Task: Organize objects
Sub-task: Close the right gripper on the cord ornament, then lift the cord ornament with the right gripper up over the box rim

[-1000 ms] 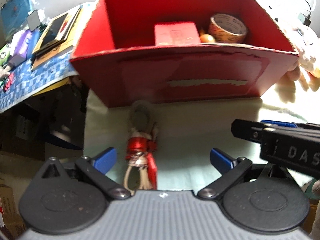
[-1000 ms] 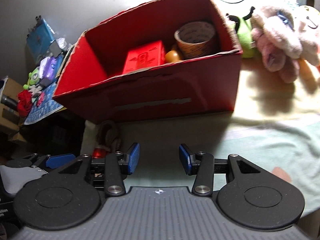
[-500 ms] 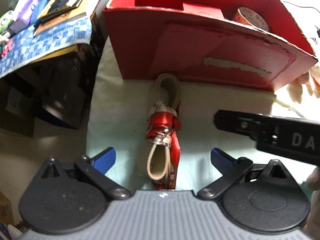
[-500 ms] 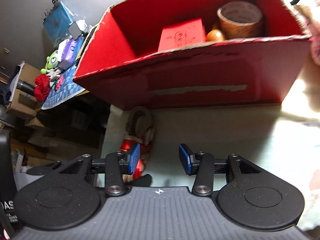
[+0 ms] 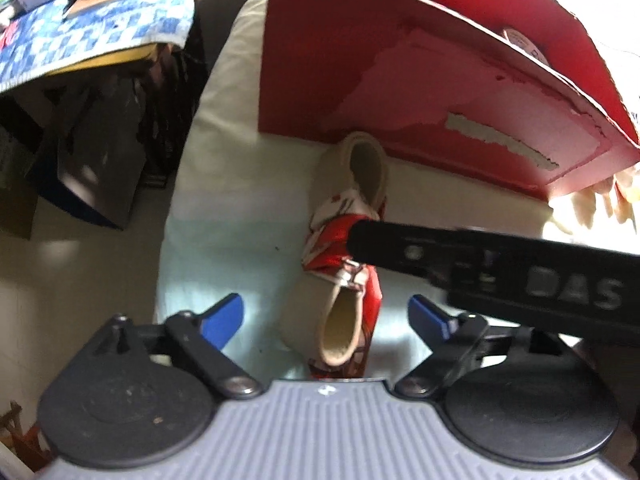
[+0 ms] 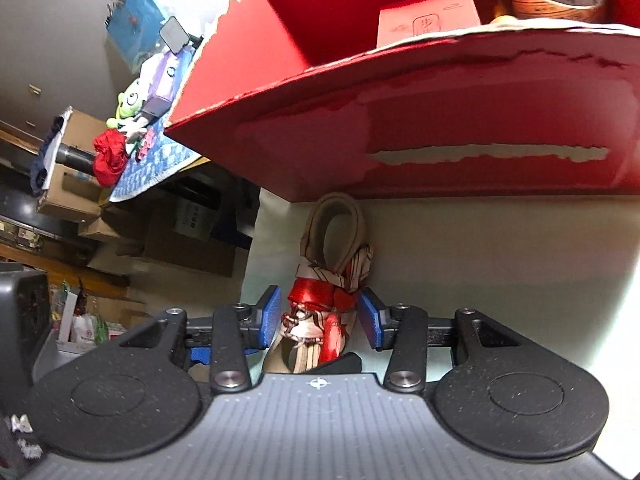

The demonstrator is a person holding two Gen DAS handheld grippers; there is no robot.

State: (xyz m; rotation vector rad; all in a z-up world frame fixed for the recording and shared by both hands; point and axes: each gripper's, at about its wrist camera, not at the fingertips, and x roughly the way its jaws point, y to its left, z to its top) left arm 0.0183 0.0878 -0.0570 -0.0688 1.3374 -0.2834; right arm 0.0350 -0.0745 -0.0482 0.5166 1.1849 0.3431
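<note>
The strap (image 6: 332, 280) lies on the counter (image 6: 500, 248) before the red box (image 6: 460, 120). Right tongs (image 6: 319, 322) straddle it, pads not touching. Left tongs (image 5: 325, 316) are wide open, holding nothing.

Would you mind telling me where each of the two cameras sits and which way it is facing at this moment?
Left wrist: sits on the left gripper, looking down along its open fingers at the rolled strap bundle lying before the red box; the right gripper crosses the view.
Right wrist: sits on the right gripper, low and forward; its blue pads flank the rolled strap bundle, the red box behind.
Shared: bundle, box, pale cloth.
</note>
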